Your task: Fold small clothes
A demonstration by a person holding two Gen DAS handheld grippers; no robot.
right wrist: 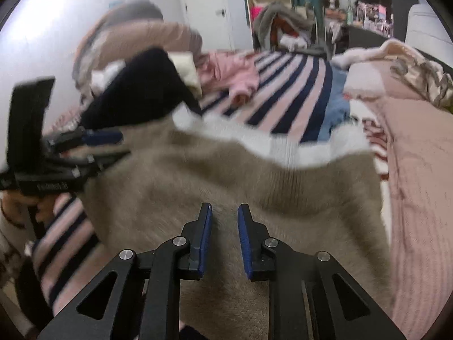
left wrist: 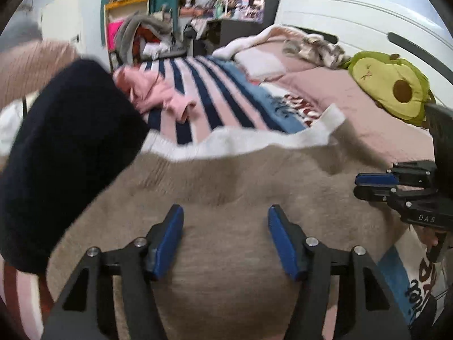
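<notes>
Tan sweater (left wrist: 226, 198) with a white edge, spread flat on the bed (left wrist: 354, 104), right under both claws. Left claw (left wrist: 225, 212) wide apart above it, holding nothing. Right claw (right wrist: 224, 211) nearly together, a small gap, nothing pinched. Further out, striped blanket (left wrist: 198, 90), pink clothes (left wrist: 153, 90), avocado pillow (left wrist: 393, 87), messy shelves (left wrist: 237, 0).

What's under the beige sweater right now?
The beige sweater lies on the striped blanket, whose navy and pink stripes show past its white hem and at its left edge. Whatever lies beneath its middle is covered.
</notes>
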